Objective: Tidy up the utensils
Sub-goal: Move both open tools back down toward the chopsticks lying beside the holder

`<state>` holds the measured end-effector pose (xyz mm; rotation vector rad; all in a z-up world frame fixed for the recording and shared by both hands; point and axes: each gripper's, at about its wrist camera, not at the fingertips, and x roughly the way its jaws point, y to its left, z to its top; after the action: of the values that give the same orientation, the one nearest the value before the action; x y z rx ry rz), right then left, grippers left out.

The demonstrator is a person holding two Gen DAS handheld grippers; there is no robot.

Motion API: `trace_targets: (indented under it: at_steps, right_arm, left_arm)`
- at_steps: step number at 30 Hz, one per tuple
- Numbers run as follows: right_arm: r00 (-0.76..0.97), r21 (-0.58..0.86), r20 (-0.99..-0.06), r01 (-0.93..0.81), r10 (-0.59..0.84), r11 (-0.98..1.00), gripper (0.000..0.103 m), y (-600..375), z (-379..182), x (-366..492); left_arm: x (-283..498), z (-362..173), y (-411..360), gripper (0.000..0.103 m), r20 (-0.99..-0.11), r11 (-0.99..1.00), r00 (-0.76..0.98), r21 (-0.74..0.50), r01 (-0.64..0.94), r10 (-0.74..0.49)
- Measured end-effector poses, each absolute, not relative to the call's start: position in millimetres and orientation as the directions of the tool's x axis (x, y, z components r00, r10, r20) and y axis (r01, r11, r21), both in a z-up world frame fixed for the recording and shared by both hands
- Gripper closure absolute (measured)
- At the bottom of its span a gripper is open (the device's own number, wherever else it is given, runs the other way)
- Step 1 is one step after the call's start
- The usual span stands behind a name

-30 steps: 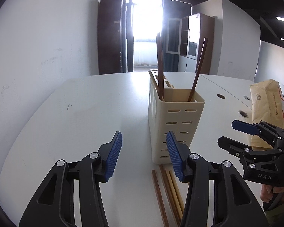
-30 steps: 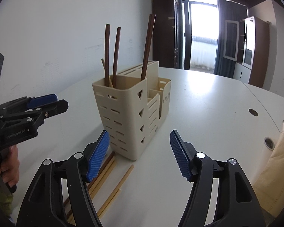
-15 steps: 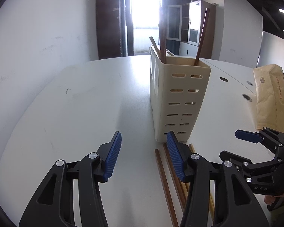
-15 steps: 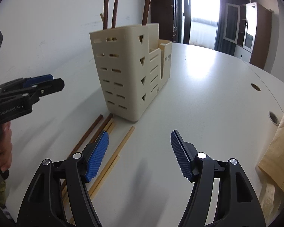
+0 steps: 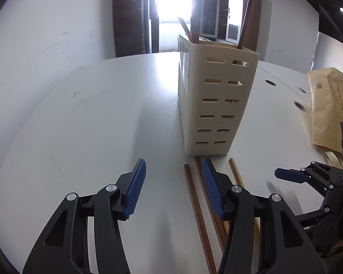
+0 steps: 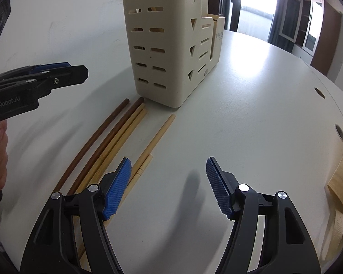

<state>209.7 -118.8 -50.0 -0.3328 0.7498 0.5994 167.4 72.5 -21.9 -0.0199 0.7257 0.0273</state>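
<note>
The white table [image 6: 251, 118] carries everything, and its slick top is the first hazard: the loose chopsticks are thin and lie flat on it, so a pad that comes down off-centre would likely skate one sideways rather than lift it

The cream utensil holder [image 6: 162, 45] stands upright, with dark chopsticks [image 5: 245, 18] already leaning in its tall rear compartment. The tips of the loose ones lie just beside its base, so a sweeping grab could nudge or tip it. Off to the right lies a brown paper bag [image 5: 327, 105], clear of the work

On the table lie two dark chopsticks [image 6: 96, 137] and, beside them, several light bamboo chopsticks [image 6: 155, 137], packed close together; pinching one alone looks hard, and a neighbour may roll away or come up with it

The left gripper [image 5: 173, 187] has its jaws spread and empty, straddling the outermost dark stick. The right gripper [image 6: 169, 187] is likewise spread wide with nothing between the pads, its left pad near a bamboo stick. Both tools hover close together, so they could knock each other

Readable writing: "GenRobot.AI" on the left gripper's side, "love and work" on the bag; the holder's small mark is illegible
</note>
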Motion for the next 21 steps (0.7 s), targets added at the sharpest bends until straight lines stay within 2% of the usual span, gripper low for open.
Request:
trace_targets:
  at_steps: [21]
  right_arm:
    - [0.569,-0.075,-0.736,-0.608,0.367,0.791,0.034,-116.4,-63.5,214.8]
  left_arm:
    - [169.8,-29.0,68.6,0.05,-0.69,1.0,0.723,0.011,-0.027,0.027]
